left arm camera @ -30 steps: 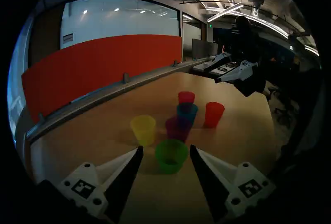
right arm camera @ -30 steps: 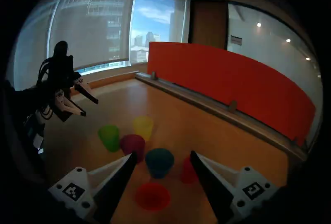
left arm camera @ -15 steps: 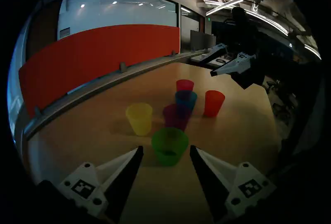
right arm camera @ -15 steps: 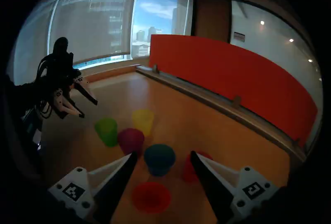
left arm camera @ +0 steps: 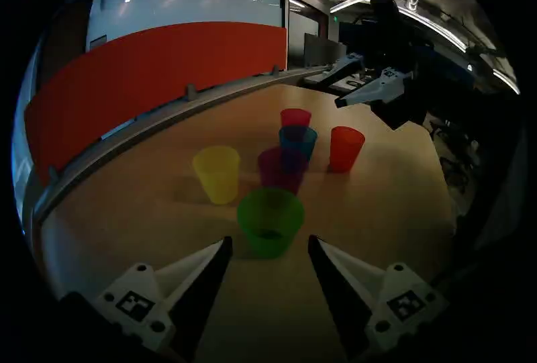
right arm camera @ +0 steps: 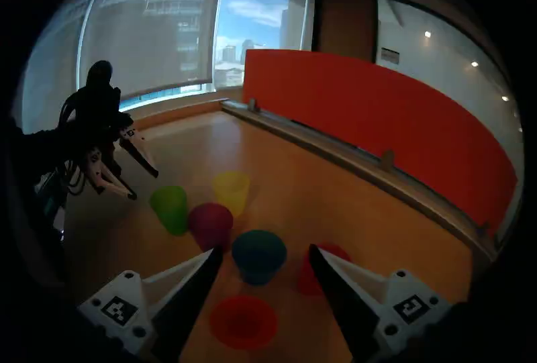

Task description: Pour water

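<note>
Several plastic cups stand in a cluster on the wooden table (left arm camera: 376, 202). In the left gripper view the green cup (left arm camera: 270, 221) sits just ahead of my open left gripper (left arm camera: 268, 255), with the yellow cup (left arm camera: 217, 173), purple cup (left arm camera: 282, 168), teal cup (left arm camera: 297, 142), pink cup (left arm camera: 295, 118) and red-orange cup (left arm camera: 346, 148) behind it. In the right gripper view my open right gripper (right arm camera: 265, 264) frames the teal cup (right arm camera: 258, 255), with the red-orange cup (right arm camera: 243, 321) low between the fingers, the pink cup (right arm camera: 310, 276) beside the right finger, and the purple (right arm camera: 211, 225), green (right arm camera: 169, 209) and yellow (right arm camera: 231, 192) cups beyond.
A red partition (left arm camera: 154, 61) and a rail run along the table's far side. My right gripper (left arm camera: 376, 89) hangs over the table's far end in the left gripper view; my left gripper (right arm camera: 124, 168) and the hand holding it show at the left of the right gripper view, before windows (right arm camera: 154, 34).
The left gripper has tipped and moved closer, so the green cup sits larger and higher between its fingers. The right gripper has shifted slightly; the cups stand as before.
</note>
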Action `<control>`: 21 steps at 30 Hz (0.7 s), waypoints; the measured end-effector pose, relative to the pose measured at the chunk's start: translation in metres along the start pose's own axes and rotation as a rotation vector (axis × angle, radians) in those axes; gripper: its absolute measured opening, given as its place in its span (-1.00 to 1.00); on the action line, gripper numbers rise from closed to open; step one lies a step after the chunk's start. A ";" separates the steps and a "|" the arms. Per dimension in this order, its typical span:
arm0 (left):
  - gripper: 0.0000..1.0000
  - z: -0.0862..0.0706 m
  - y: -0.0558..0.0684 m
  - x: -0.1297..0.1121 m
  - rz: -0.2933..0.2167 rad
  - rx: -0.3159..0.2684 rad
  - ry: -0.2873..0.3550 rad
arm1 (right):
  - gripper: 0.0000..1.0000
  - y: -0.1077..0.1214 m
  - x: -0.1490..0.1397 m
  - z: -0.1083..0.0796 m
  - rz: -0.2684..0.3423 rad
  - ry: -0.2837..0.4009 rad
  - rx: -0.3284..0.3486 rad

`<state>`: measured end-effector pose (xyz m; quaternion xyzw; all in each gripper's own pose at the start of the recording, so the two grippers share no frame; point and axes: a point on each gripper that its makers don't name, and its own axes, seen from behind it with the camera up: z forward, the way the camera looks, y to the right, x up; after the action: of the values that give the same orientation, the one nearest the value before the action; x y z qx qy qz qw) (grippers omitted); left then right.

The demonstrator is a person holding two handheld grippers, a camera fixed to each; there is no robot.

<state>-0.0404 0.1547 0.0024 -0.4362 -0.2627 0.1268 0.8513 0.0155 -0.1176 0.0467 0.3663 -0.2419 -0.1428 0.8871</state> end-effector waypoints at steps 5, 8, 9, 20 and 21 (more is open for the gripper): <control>0.66 0.007 0.003 -0.005 -0.004 -0.019 -0.018 | 0.99 0.000 -0.001 0.004 0.003 0.000 0.004; 0.66 0.013 0.003 -0.009 -0.002 -0.020 -0.035 | 0.99 0.001 -0.002 0.005 0.004 -0.002 0.007; 0.66 0.014 0.002 -0.010 -0.002 -0.019 -0.040 | 0.99 0.001 -0.003 0.006 0.004 -0.002 0.007; 0.66 0.031 0.002 -0.017 -0.011 -0.036 -0.072 | 0.99 0.007 -0.007 0.010 0.011 -0.009 0.006; 0.66 0.033 0.002 -0.017 -0.011 -0.038 -0.073 | 0.99 0.008 -0.008 0.010 0.012 -0.010 0.006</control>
<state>-0.0726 0.1703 0.0111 -0.4458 -0.2983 0.1332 0.8334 0.0040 -0.1149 0.0559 0.3669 -0.2491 -0.1385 0.8855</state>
